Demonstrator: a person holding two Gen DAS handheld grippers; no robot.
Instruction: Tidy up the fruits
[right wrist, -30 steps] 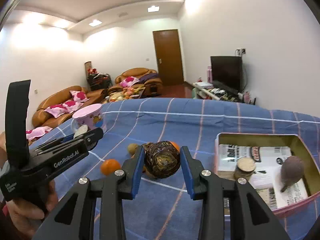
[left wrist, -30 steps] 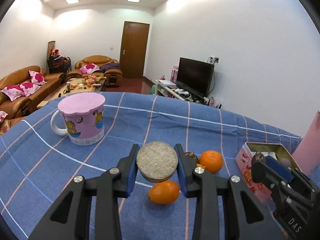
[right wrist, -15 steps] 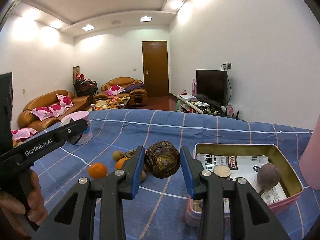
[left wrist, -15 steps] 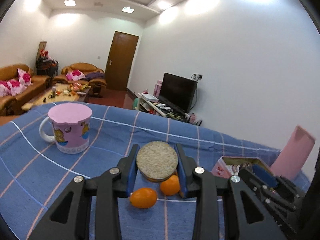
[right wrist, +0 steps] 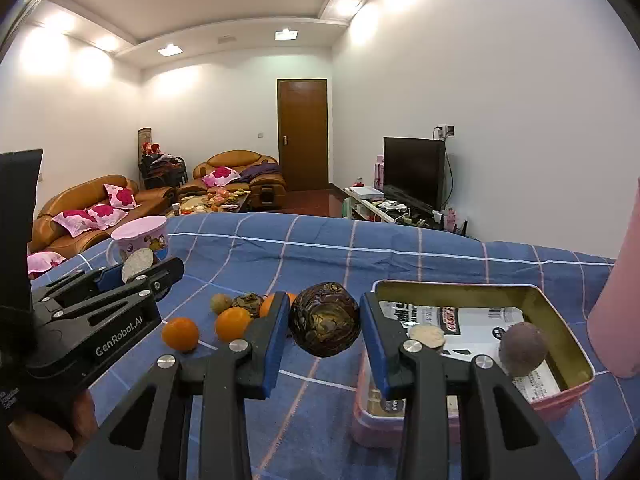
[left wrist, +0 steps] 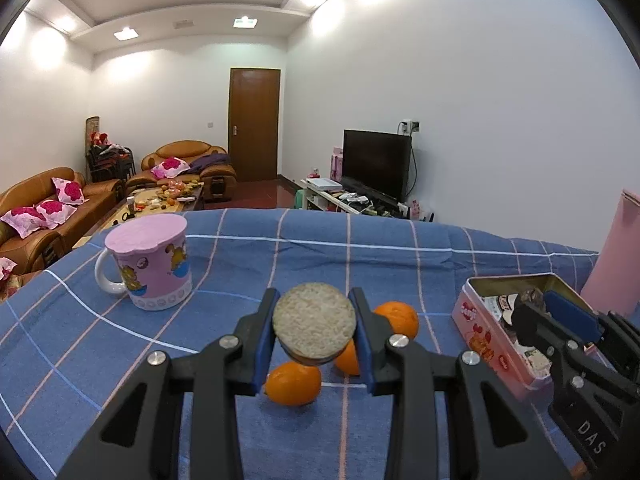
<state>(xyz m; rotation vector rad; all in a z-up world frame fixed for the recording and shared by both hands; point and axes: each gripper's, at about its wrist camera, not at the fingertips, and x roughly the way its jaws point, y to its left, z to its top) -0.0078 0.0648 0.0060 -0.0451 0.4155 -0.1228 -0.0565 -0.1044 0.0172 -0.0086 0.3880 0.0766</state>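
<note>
The left gripper [left wrist: 314,330] is clamped on a halved fruit [left wrist: 314,322], pale cut face toward the camera, carried clear above the blue checked cloth [left wrist: 400,256]. The right gripper [right wrist: 325,326] is clamped on a dark, mottled round fruit [right wrist: 325,318], also off the cloth, just left of the open tin [right wrist: 560,312].

Done: the tin already contains a second halved fruit [right wrist: 427,334] and a purplish-brown round fruit [right wrist: 522,346], lying apart on its printed liner.

Remaining: both held fruits are not yet deposited. On the cloth beyond the grippers lie three oranges [right wrist: 181,333], a small greenish-brown fruit [right wrist: 221,303] and a dark wrinkled one [right wrist: 248,304], grouped near one another and well apart from the tin.

Farther back stands a pink lidded mug [left wrist: 150,266]. Judged from this, the task is under halfway complete.
</note>
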